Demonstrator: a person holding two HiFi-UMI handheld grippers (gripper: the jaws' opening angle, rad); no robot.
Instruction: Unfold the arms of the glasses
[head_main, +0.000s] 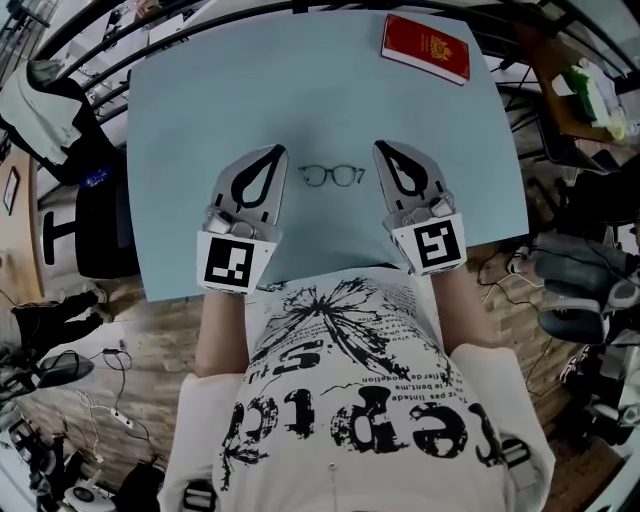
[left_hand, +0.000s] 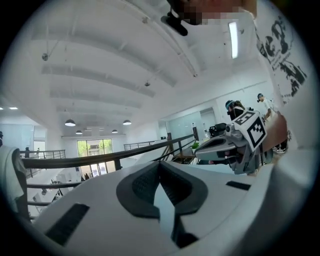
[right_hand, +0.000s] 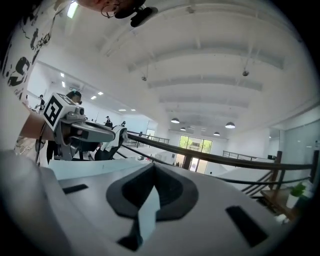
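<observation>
A pair of thin dark-framed glasses (head_main: 332, 176) lies on the light blue table (head_main: 200, 100), lenses side by side. How its arms stand is too small to tell. My left gripper (head_main: 277, 150) hovers just left of the glasses and my right gripper (head_main: 381, 146) just right of them; neither touches them. Both are shut with nothing between the jaws. In the left gripper view the shut jaws (left_hand: 160, 165) point level into the room, with the right gripper (left_hand: 235, 142) off to the side. The right gripper view shows its own shut jaws (right_hand: 154, 167) and the left gripper (right_hand: 80, 131).
A red booklet (head_main: 425, 48) lies at the table's far right corner. A dark chair (head_main: 90, 230) stands left of the table, and bags and cables lie on the floor to the right. My torso is at the table's near edge.
</observation>
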